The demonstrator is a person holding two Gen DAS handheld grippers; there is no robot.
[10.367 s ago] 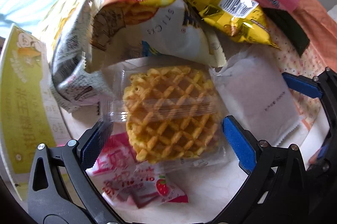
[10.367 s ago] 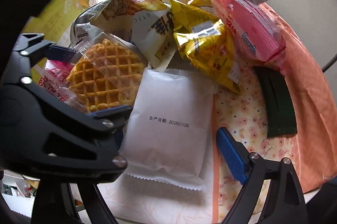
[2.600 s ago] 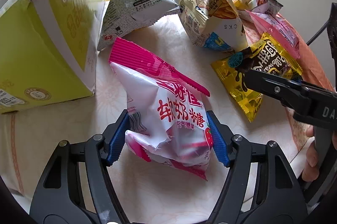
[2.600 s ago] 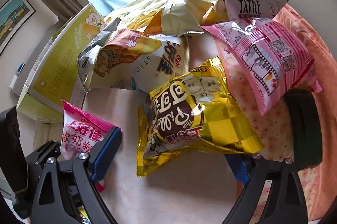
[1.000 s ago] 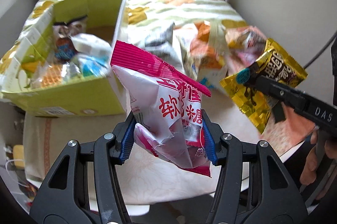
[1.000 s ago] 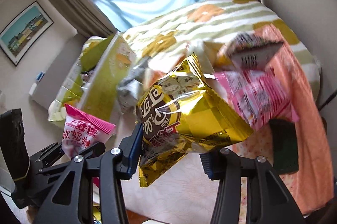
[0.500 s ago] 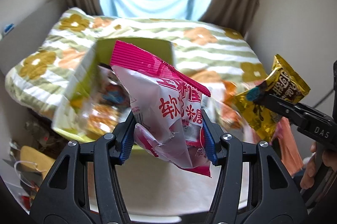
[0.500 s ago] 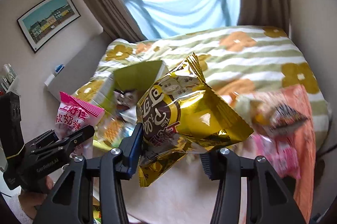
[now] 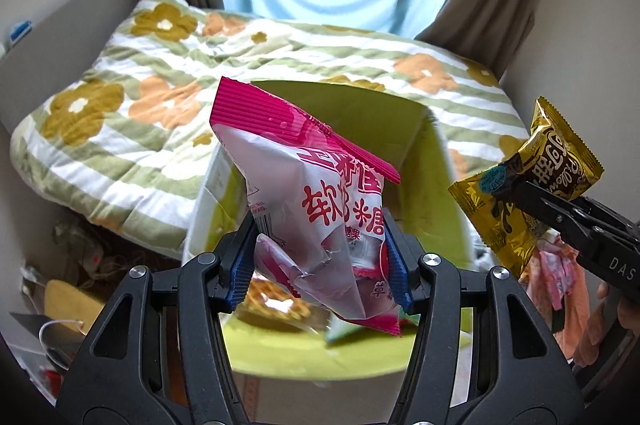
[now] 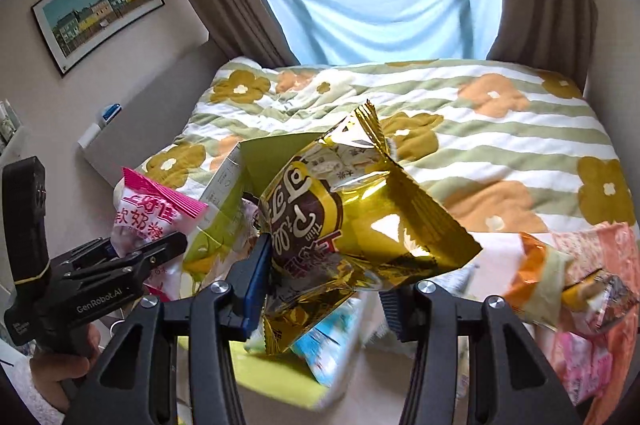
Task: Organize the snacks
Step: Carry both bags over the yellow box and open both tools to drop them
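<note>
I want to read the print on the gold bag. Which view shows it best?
The right wrist view: the gold bag fills the middle, front side on, clamped in the right gripper. The left wrist view shows it only small at the right edge, partly hidden by a finger.

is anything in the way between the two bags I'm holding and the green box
Nothing visible blocks either. The pink bag in the left tongs and the gold bag in the right tongs hang above the open green box.

Bright window daylight, motion blur, fisheye
</note>
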